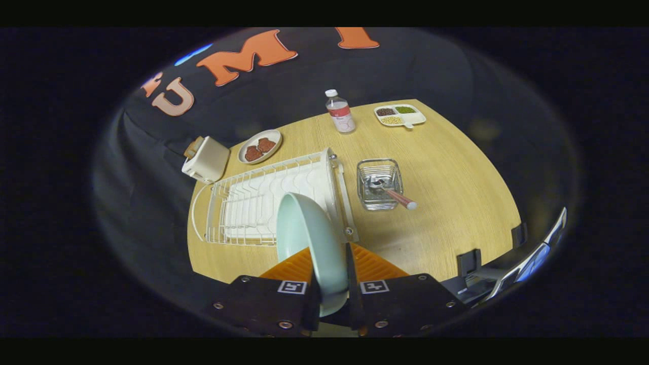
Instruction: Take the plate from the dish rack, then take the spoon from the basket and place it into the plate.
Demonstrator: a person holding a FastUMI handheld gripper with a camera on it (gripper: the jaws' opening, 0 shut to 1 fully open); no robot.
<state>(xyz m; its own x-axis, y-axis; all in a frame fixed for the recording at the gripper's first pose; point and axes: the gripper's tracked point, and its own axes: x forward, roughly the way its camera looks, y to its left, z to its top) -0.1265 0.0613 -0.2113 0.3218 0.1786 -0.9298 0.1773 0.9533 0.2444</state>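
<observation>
I see the wooden tabletop (446, 203) carrying everything. The white dish rack (263, 203) is my landmark, lying on its tray near the tabletop's near-left part, with no dishes in its slots. My claw (329, 299) is closed down on the pale green plate (309, 238), both orange fingers (294, 266) pressing its rim, so the plate stands on edge, lifted in front of the rack's near right corner. Left of the rack, at the tabletop edge, a white toaster (207, 159). Right of the rack, a clear basket (379, 183) with the spoon (393, 192) in it, bowl inside, reddish handle poking out over the far-from-rack rim. Beyond the rack, a small dish with brown food (259, 146), further right a clear bottle (340, 112), then a divided tray of beans (399, 115).
</observation>
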